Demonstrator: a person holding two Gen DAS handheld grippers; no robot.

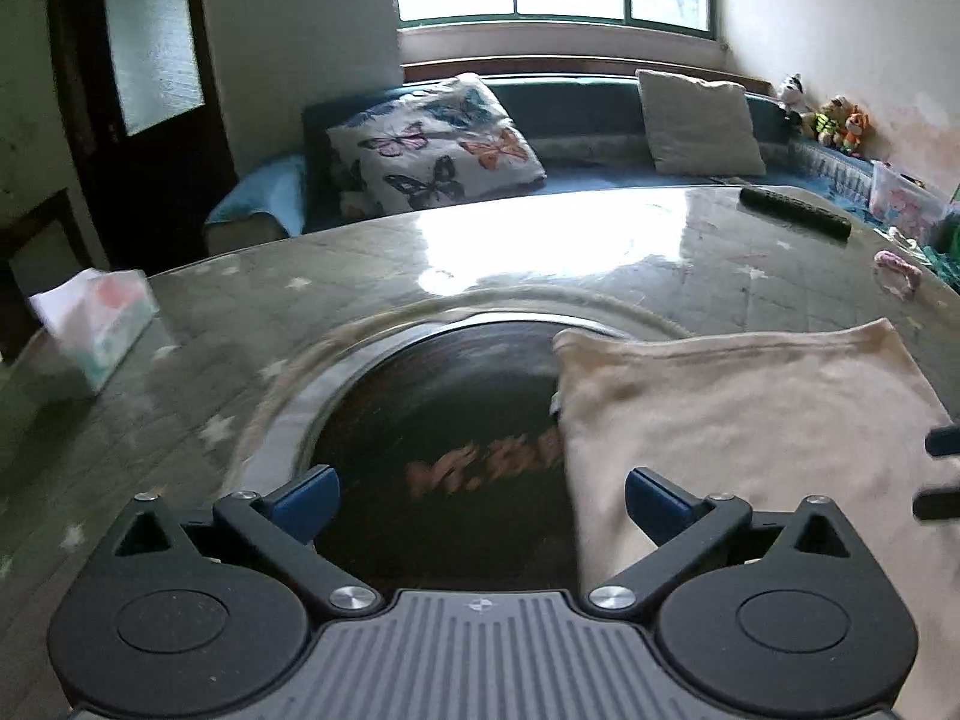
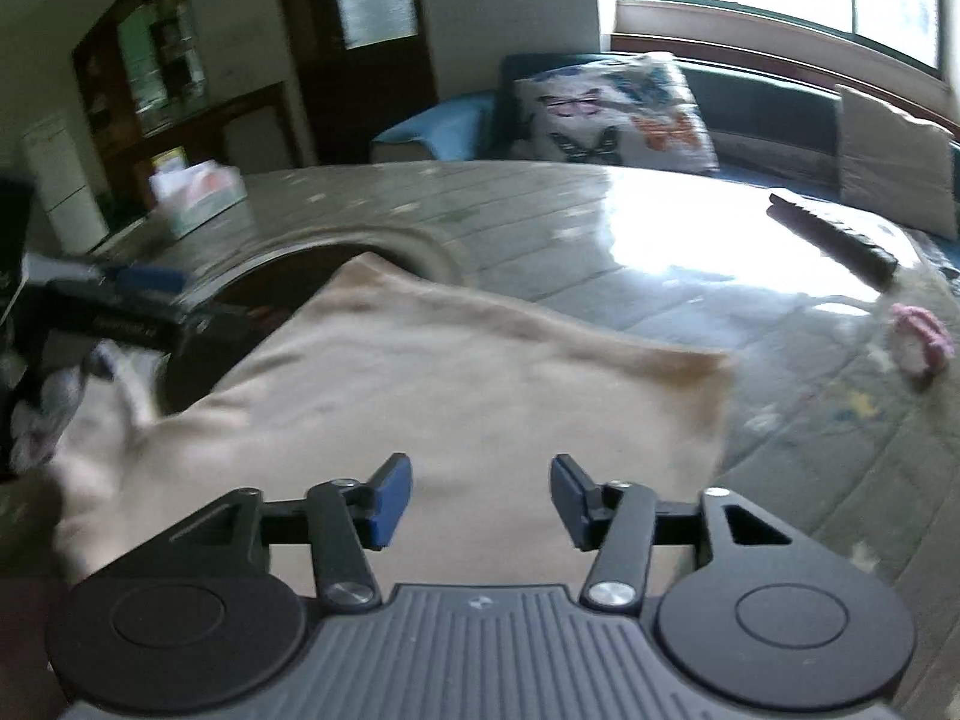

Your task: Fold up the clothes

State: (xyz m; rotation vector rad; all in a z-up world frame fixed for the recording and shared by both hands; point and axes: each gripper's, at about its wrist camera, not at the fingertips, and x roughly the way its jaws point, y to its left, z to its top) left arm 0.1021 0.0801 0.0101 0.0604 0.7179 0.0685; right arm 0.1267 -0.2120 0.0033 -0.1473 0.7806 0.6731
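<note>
So the left gripper (image 1: 480, 495) has its jaws spread wide, holding nothing, hovering over the dark round inset (image 1: 444, 414) of the table (image 1: 600, 252), right at the cream garment's (image 1: 750, 420) left edge. Right gripper (image 2: 482, 501) is wide apart too, empty, above that same cloth (image 2: 450, 372). Out toward the table's edges sit a tissue box (image 1: 105, 327), a remote (image 1: 795, 213) and a pink scrunchie (image 1: 897, 270).

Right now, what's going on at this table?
A person with two handheld tongs is folding a cream garment on a glossy table. Both the left tongs and the right tongs are open and grip nothing; the right hovers over the cloth, the left at its edge. The garment looks partly folded. A tissue box and a remote sit farther back.
</note>
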